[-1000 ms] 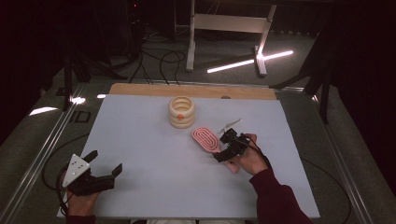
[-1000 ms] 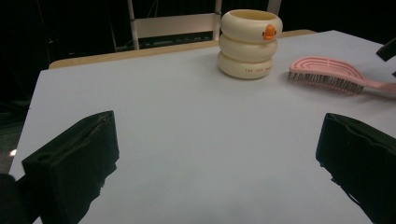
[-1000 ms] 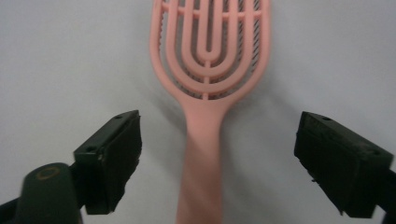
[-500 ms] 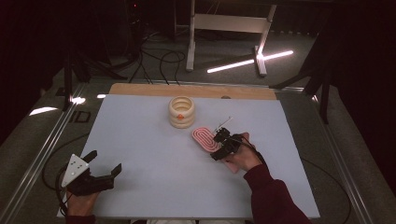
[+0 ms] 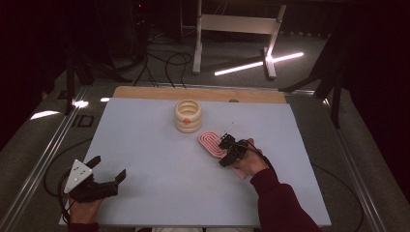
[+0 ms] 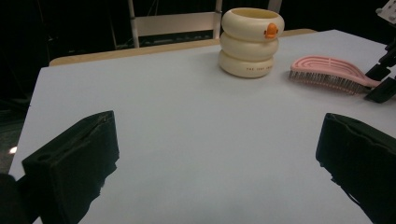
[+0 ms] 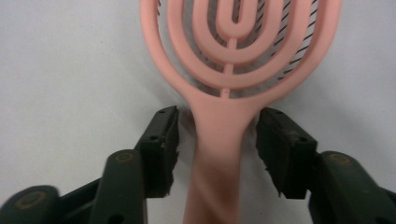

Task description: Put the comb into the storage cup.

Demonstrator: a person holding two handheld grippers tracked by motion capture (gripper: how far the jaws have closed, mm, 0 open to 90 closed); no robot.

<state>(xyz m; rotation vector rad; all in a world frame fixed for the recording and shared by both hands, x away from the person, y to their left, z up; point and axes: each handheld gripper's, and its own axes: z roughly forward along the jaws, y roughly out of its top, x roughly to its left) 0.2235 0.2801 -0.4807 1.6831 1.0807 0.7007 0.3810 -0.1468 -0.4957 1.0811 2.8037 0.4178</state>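
A pink hairbrush [image 5: 211, 143] [image 6: 327, 70] [image 7: 233, 70] with a looped, vented back lies bristles-down on the white table top, right of centre. My right gripper [image 5: 226, 150] [image 7: 218, 121] is lowered over its handle. The jaws stand on either side of the handle and have just been closing on it, with a thin gap still left at each pad. At the front left, my left gripper [image 5: 107, 166] [image 6: 217, 154] rests open with nothing between its jaws.
A cream ringed cup [image 5: 187, 116] [image 6: 252, 42] with an orange duck mark stands behind the brush, near the table's middle back. The white table top [image 5: 145, 145] ends in a wooden strip at the far edge. Metal rails run along both sides.
My right gripper has come forward and down over the brush handle, and its jaws have narrowed around it. The left gripper has stayed put.
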